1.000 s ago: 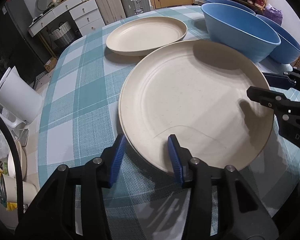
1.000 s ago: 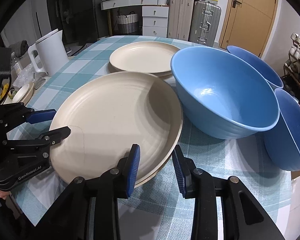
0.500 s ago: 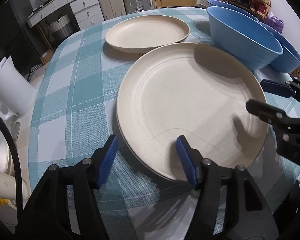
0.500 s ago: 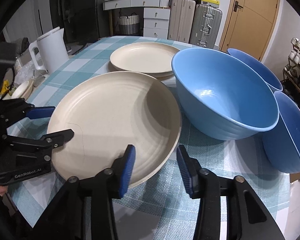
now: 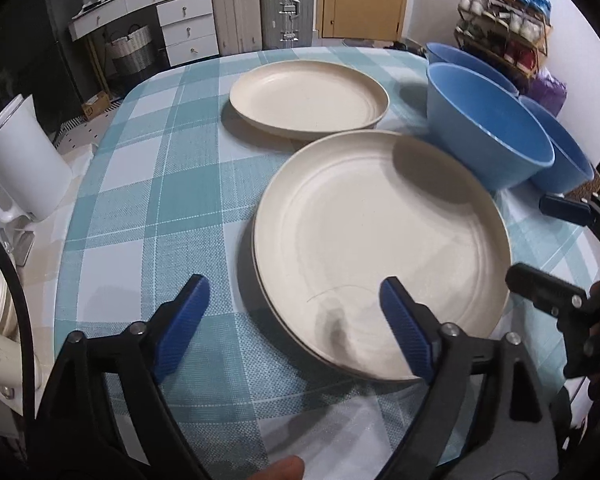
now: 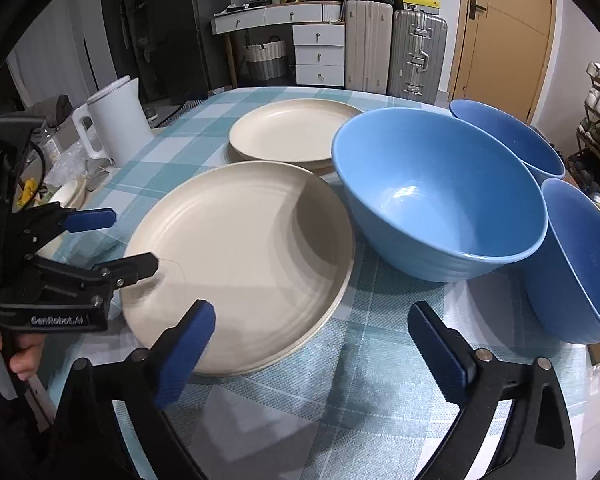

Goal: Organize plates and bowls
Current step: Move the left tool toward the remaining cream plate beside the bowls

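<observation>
Both my left tool (image 5: 294,312) and right tool (image 6: 312,332) were opening, nothing gripped. The near plates (image 6: 240,256) lay stacked on the desk (image 6: 364,376) beside the far plates (image 6: 288,132); three blue bowls (image 6: 440,192) looked unnested. My left tool read "GenRobot.AI".

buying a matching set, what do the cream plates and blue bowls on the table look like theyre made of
Large cream round plate: matte, faintly speckled, with a thin rim, a dull sheen and a hairline mark near its edge; probably wheat-straw plastic or melamine, possibly matte ceramic. Big blue round bowl: smooth satin surface with one soft highlight inside and ribbed outer wall; likely the same moulded plastic, though glazed stoneware can't be ruled out.
</observation>
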Available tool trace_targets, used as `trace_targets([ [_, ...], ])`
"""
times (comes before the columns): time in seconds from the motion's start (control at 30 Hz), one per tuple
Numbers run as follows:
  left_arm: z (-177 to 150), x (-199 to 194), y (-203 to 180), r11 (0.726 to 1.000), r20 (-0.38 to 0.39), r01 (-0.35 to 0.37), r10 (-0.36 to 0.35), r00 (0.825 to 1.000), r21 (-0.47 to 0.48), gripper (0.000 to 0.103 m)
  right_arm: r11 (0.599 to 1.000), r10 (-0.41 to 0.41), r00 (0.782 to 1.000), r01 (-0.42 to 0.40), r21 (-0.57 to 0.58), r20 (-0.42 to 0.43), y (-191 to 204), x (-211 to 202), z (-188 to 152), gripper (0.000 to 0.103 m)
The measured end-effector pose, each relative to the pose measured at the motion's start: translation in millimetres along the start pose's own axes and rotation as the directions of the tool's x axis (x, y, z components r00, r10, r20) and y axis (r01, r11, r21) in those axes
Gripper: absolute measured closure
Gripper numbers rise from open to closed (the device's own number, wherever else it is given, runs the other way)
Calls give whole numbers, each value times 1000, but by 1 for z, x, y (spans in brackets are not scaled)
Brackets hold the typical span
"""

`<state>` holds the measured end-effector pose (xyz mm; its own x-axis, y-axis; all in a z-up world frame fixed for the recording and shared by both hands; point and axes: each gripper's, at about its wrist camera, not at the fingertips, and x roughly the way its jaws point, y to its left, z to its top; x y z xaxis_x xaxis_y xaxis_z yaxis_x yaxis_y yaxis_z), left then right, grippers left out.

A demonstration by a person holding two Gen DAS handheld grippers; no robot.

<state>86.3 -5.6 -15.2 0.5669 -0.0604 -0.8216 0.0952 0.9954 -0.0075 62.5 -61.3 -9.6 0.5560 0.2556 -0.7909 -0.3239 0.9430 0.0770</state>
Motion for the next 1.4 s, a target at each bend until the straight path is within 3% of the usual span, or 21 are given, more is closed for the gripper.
trace_targets([
  [0.07, 1, -4, 1, 1000, 13, -21, 21, 1000, -16, 0, 1000, 3, 1000, -3, -12, 0, 0, -4, 2, 1],
  [0.37, 8, -26, 16, 992, 72, 13, -4, 997, -128, 1, 996, 57, 998, -54, -74, 35, 8, -24, 19, 1],
  [0.6, 15, -42, 37, 975, 122, -3, 31, 992, -223, 1, 994, 76, 993, -69, -87, 87, 3, -41, 40, 1],
  [0.8, 29, -53, 46, 969, 151, -5, 44, 988, -245, 1, 994, 81, 988, -71, -78, 131, -10, -53, 69, 1],
  [1.1, 51, -53, 53, 966, 152, 13, 28, 988, -259, 1, 992, 58, 983, -38, -118, 175, -17, -69, 113, 1],
  [1.4, 73, -39, 79, 947, 137, 16, 30, 990, -322, 1, 992, 78, 987, -62, -112, 139, -24, -50, 147, 1],
])
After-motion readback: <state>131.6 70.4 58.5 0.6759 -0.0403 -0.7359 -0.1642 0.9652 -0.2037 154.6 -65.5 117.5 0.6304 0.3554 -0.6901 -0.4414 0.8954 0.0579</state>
